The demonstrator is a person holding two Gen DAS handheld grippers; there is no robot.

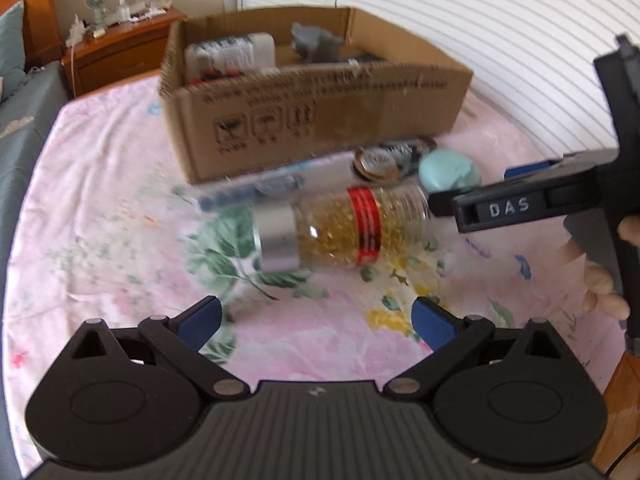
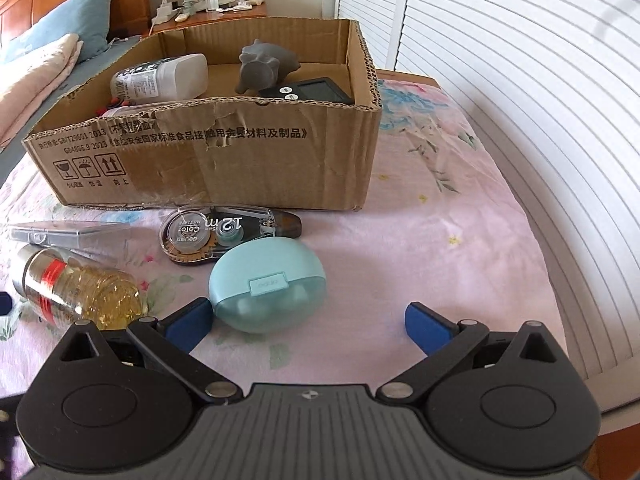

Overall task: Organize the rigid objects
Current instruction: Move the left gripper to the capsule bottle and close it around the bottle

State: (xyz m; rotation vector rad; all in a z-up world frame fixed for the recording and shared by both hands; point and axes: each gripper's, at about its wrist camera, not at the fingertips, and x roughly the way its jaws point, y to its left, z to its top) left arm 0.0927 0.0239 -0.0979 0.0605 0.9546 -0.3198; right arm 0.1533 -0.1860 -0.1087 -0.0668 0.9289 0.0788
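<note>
A clear jar [image 1: 340, 232] of golden beads with a silver cap and red band lies on its side on the pink floral bedspread, just ahead of my open, empty left gripper [image 1: 316, 320]. It also shows in the right wrist view [image 2: 76, 284]. A teal egg-shaped case [image 2: 267, 285] lies just ahead of my open, empty right gripper [image 2: 307, 322], close to its left finger. A correction tape dispenser [image 2: 224, 232] and a clear flat case [image 2: 68, 233] lie before the cardboard box [image 2: 224, 160]. The right gripper's body [image 1: 520, 208] shows at right, beside the jar's base.
The box holds a white bottle [image 2: 160, 78], a grey figurine [image 2: 260, 66] and a black device [image 2: 316, 90]. A wooden nightstand [image 1: 120, 48] with a small fan stands behind. White louvred doors [image 2: 520, 80] run along the right, past the bed's edge.
</note>
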